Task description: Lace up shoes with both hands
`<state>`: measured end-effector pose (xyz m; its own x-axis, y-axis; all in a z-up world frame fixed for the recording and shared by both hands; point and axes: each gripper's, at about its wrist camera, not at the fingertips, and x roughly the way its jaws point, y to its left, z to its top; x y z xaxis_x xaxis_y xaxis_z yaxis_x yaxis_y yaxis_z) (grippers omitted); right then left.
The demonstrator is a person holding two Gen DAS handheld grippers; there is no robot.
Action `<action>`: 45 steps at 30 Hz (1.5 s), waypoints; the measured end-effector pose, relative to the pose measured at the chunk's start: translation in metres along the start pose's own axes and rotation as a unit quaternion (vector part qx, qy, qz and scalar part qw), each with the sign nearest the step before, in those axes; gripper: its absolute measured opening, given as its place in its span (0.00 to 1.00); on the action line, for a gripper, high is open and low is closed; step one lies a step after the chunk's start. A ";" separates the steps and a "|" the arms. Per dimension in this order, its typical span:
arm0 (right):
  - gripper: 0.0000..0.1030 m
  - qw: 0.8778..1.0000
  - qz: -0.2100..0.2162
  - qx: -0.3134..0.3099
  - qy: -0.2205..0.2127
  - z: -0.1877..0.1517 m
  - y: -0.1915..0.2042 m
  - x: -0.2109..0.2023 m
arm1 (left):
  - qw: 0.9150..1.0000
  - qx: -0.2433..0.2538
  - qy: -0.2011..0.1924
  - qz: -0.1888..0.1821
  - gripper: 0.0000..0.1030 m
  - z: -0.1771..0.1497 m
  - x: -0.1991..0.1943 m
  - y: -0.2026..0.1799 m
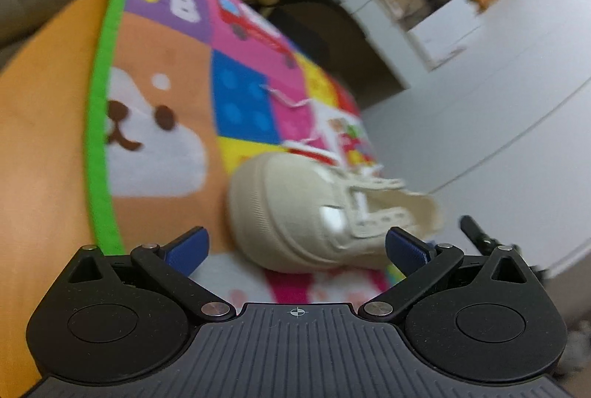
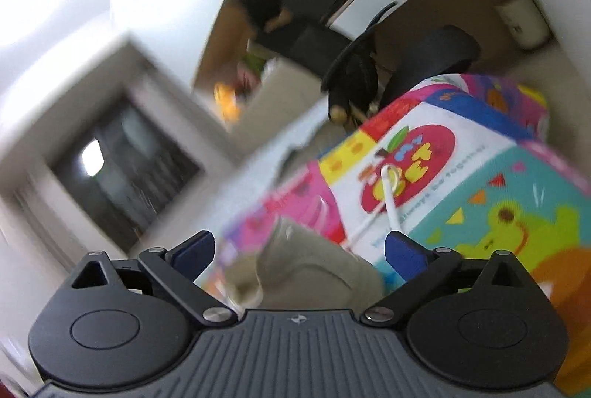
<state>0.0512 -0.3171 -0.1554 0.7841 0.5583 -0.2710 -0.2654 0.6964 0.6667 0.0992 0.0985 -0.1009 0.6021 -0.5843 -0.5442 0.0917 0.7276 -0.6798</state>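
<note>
While both tongs [image 1: 295, 246] [image 2: 299, 250] gape wide w/ nothing gripped, shoe [image 1: 325, 213] sits on colourful play mat [image 1: 166, 124].

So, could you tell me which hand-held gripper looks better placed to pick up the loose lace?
Probably the right hand-held gripper: open, with the white lace running just beyond its fingertips. The left hand-held gripper, also open, faces the shoe's toe.

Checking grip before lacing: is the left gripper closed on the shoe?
No, the left gripper stands wide open, with the beige shoe just ahead, unpinched.
</note>
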 end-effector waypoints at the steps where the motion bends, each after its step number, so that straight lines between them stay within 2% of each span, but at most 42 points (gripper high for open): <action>1: 0.97 1.000 -0.002 -0.011 0.015 0.001 0.003 0.006 | 1.000 -0.011 0.002 0.000 1.00 0.002 0.001 0.000; 6: 0.99 0.997 -0.005 -0.036 0.073 -0.006 0.003 0.040 | 0.998 -0.053 0.030 -0.007 1.00 0.013 0.024 -0.002; 8: 0.99 0.996 -0.014 -0.033 0.083 -0.010 -0.001 0.049 | 0.996 -0.072 0.046 -0.006 1.00 0.015 0.035 0.001; 11: 1.00 0.996 -0.021 -0.024 0.084 -0.014 -0.004 0.054 | 0.996 -0.078 0.048 -0.012 1.00 0.023 0.043 0.003; 12: 1.00 0.996 -0.024 -0.024 0.085 -0.015 -0.003 0.053 | 0.996 -0.076 0.049 -0.011 1.00 0.027 0.045 0.002; 15: 1.00 0.995 -0.021 -0.024 0.097 -0.023 0.007 0.045 | 0.999 -0.024 0.041 -0.001 1.00 0.045 0.050 -0.002; 17: 1.00 0.993 0.000 -0.021 0.112 -0.033 0.022 0.035 | 0.999 0.044 0.028 0.013 1.00 0.070 0.055 -0.012; 18: 1.00 0.992 0.026 -0.020 0.123 -0.038 0.032 0.029 | 0.997 0.075 0.022 0.015 1.00 0.084 0.058 -0.017; 20: 1.00 0.983 0.106 -0.013 0.150 -0.046 0.053 0.021 | 0.993 0.112 0.018 -0.019 1.00 0.124 0.070 -0.024; 22: 1.00 0.966 0.199 -0.018 0.165 -0.047 0.077 0.015 | 0.991 0.128 0.013 -0.045 1.00 0.160 0.083 -0.031; 23: 1.00 0.961 0.221 -0.033 0.162 -0.043 0.088 0.011 | 0.991 0.130 0.005 -0.036 1.00 0.175 0.087 -0.036; 26: 1.00 0.970 0.196 -0.076 0.121 -0.019 0.098 -0.004 | 0.988 0.153 -0.020 0.011 1.00 0.195 0.078 -0.055; 30: 1.00 0.988 0.111 -0.051 0.089 0.011 0.070 -0.002 | 0.977 0.207 -0.016 0.045 1.00 0.158 0.040 -0.067; 32: 1.00 0.993 0.067 -0.040 0.093 0.023 0.057 0.014 | 0.974 0.219 -0.008 0.052 1.00 0.129 0.016 -0.065; 34: 1.00 0.993 0.035 -0.038 0.109 0.032 0.049 0.042 | 0.975 0.215 -0.002 0.052 1.00 0.097 -0.008 -0.061; 36: 1.00 0.990 0.033 -0.040 0.133 0.038 0.046 0.079 | 0.979 0.197 0.013 0.048 1.00 0.068 -0.025 -0.055; 38: 1.00 0.984 0.055 -0.043 0.164 0.043 0.045 0.124 | 0.981 0.179 0.038 0.064 1.00 0.043 -0.034 -0.050; 41: 1.00 0.977 0.070 -0.045 0.197 0.044 0.046 0.193 | 0.976 0.175 0.080 0.099 1.00 0.013 -0.035 -0.044; 45: 1.00 0.971 0.057 -0.027 0.231 0.037 0.040 0.268 | 0.983 0.136 0.112 0.057 1.00 0.000 -0.024 -0.037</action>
<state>0.2714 -0.1565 -0.1753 0.4168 0.7665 -0.4887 -0.3747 0.6346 0.6759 0.0815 0.0851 -0.0629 0.4343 -0.5362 -0.7238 0.2604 0.8440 -0.4690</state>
